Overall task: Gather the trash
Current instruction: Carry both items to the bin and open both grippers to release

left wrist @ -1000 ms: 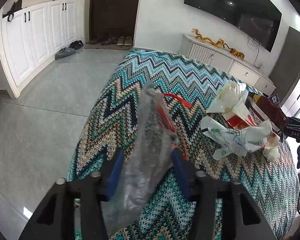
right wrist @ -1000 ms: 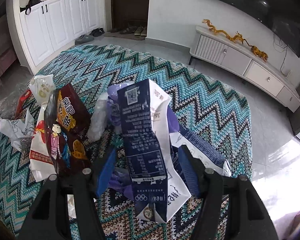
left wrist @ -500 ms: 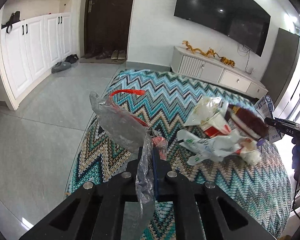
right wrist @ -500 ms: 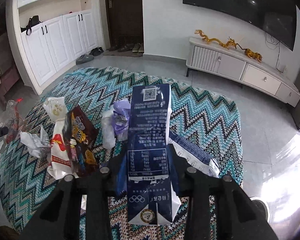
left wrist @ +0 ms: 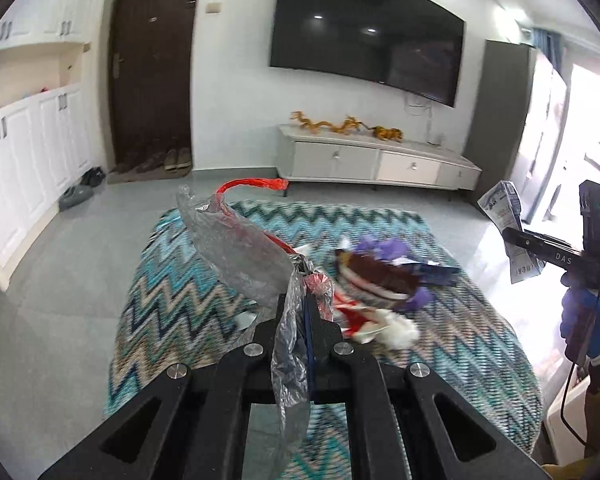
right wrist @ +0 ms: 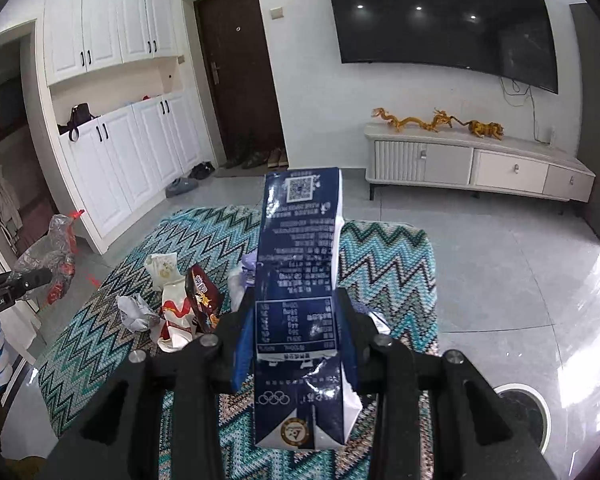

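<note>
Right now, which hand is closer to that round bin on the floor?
Right, probably. The round bin shows on the floor just beside the right hand-held gripper, which grips the blue carton. The left hand-held gripper, pinching a clear plastic bag, doesn't see it.

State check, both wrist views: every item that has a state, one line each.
left gripper: shut on clear plastic bag
clear plastic bag: crumpled, held off the table
right gripper: shut on dark blue carton
dark blue carton: flattened, held off the table
snack wrappers: crumpled, lying on zigzag tablecloth
dark door: closed
TV: off
</note>
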`<state>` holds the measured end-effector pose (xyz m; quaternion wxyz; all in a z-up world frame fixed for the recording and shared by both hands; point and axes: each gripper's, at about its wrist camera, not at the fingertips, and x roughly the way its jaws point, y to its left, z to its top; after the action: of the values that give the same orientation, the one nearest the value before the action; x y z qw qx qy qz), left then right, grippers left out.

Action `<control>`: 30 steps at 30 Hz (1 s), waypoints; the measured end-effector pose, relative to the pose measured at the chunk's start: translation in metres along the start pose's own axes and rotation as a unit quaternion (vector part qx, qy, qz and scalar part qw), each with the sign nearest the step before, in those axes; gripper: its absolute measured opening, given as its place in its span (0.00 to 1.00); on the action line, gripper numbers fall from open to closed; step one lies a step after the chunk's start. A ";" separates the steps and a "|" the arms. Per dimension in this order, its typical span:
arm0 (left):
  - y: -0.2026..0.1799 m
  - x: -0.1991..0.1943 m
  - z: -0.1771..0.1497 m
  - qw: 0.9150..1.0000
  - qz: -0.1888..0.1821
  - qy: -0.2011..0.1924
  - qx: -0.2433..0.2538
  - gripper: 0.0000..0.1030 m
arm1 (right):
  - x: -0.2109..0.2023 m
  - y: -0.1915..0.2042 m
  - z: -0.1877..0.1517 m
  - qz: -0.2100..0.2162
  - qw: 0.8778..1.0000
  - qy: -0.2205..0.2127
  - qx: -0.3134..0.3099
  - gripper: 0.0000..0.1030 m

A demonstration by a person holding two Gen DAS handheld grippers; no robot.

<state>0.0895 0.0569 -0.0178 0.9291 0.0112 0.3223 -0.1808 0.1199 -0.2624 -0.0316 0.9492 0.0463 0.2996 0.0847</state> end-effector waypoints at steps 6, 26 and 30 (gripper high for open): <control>-0.088 0.026 0.024 0.996 -0.064 0.017 0.067 0.06 | -0.056 -0.062 -0.016 -0.056 0.997 -0.029 0.035 0.33; -0.425 0.212 0.009 0.932 -0.232 0.183 0.211 0.06 | -0.057 -0.309 -0.187 -0.190 0.943 0.042 0.269 0.34; -0.459 0.249 0.000 0.928 -0.230 0.208 0.206 0.06 | -0.036 -0.335 -0.206 -0.195 0.934 0.057 0.293 0.34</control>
<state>0.1128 -0.4541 -0.1235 0.7512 0.1655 0.4581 -0.4455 0.0165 -0.5901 -0.2263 0.8728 0.2585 0.3674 -0.1909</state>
